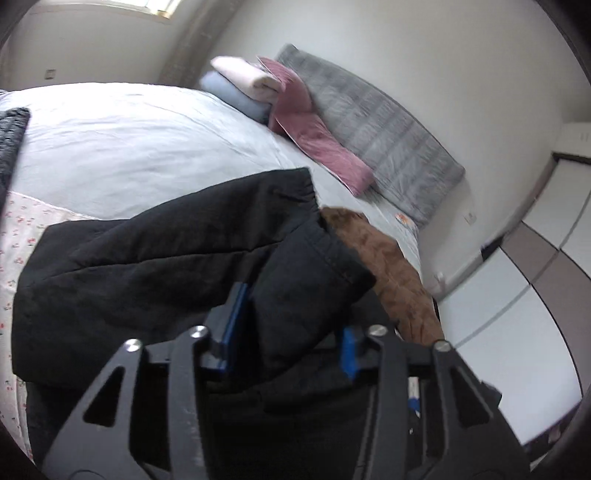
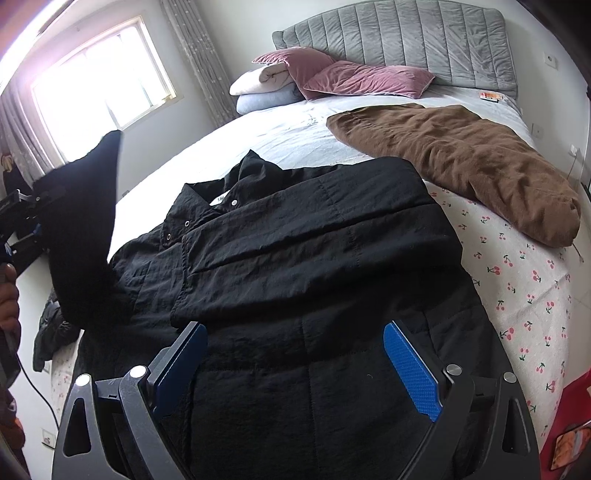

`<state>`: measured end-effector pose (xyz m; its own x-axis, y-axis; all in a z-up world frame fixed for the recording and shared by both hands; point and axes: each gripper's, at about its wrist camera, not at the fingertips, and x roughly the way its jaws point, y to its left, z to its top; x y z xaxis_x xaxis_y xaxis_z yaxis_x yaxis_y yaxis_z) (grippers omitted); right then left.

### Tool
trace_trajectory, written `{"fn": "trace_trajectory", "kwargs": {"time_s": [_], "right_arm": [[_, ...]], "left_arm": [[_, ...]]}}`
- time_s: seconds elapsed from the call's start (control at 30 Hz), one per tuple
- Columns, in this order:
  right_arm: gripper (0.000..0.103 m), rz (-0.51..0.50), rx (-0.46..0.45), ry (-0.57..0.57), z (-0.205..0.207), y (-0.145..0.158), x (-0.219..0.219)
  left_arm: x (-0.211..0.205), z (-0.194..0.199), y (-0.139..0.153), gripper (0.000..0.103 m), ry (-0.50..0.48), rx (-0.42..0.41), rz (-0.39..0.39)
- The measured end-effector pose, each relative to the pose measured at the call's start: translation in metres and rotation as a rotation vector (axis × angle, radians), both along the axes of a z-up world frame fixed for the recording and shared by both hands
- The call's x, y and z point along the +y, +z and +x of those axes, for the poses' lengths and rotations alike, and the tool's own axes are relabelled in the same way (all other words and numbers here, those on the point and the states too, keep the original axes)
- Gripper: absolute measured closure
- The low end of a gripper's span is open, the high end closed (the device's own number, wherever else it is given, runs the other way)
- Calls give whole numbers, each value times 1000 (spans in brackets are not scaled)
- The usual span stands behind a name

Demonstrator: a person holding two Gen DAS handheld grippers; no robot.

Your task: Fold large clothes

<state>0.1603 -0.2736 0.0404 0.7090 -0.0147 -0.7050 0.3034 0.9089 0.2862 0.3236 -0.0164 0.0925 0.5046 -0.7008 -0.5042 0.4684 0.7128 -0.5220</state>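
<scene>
A large black jacket [image 2: 295, 266] lies spread on the bed, collar toward the headboard, one sleeve folded across its chest. My left gripper [image 1: 291, 332] is shut on the jacket's other black sleeve [image 1: 310, 266] and holds it lifted above the bed; it shows at the left of the right wrist view [image 2: 81, 206]. My right gripper [image 2: 295, 362] is open and empty, its blue pads [image 2: 410, 369] hovering over the jacket's lower half.
A brown garment [image 2: 461, 155] lies on the bed's right side. Pink pillows [image 2: 365, 79] and folded blankets [image 2: 258, 88] sit by the grey headboard [image 2: 406, 33]. A window [image 2: 99, 74] is at left, white wardrobes [image 1: 517, 295] beside the bed.
</scene>
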Motion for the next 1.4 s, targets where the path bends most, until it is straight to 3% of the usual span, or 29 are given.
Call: {"fn": "trace_trajectory", "kwargs": {"time_s": [0.07,0.13,0.3,0.4,0.53,0.6,0.63,0.7,0.8,0.97,1.13,1.17,1.23,1.33,1.4], "right_arm": [[6,11,-2,-5,0,0,-3],[6,24,-4,-8,0,0,-6],[6,49,-6,1,1,-1,-5],[5,59,0,11,3,-3,-2],[6,60,10,19,4,-5,0],[6,60,11,23,4,-6,1],[6,58,11,24,5,-6,2],[6,56,14,27,5,-6,2],[6,59,12,28,6,-6,3],[6,62,9,27,4,-6,2],[6,74,12,21,4,-6,-1],[6,74,11,21,4,-6,-1],[6,73,10,22,4,-6,-1],[6,75,9,23,4,-5,-1],[6,75,8,22,4,-5,-1]], "left_arm": [[-7,-10,-5,47,-7,-54,100],[2,-11,-10,46,23,-82,144],[40,8,-40,46,139,-23,257],[47,12,-72,46,158,27,290],[25,15,-126,46,138,98,342],[14,12,-152,46,120,147,330],[11,6,-156,40,139,122,314],[-2,-7,-151,31,98,98,300],[-29,-22,-137,31,-13,83,315],[-66,-41,-109,31,-111,-23,288],[-106,-41,-120,32,-150,-13,367],[-111,-41,-123,36,-135,-19,386],[-112,-44,-125,82,-89,-35,398],[-98,-46,-114,87,-66,-19,237],[-96,-48,-113,85,-110,-5,188]]}}
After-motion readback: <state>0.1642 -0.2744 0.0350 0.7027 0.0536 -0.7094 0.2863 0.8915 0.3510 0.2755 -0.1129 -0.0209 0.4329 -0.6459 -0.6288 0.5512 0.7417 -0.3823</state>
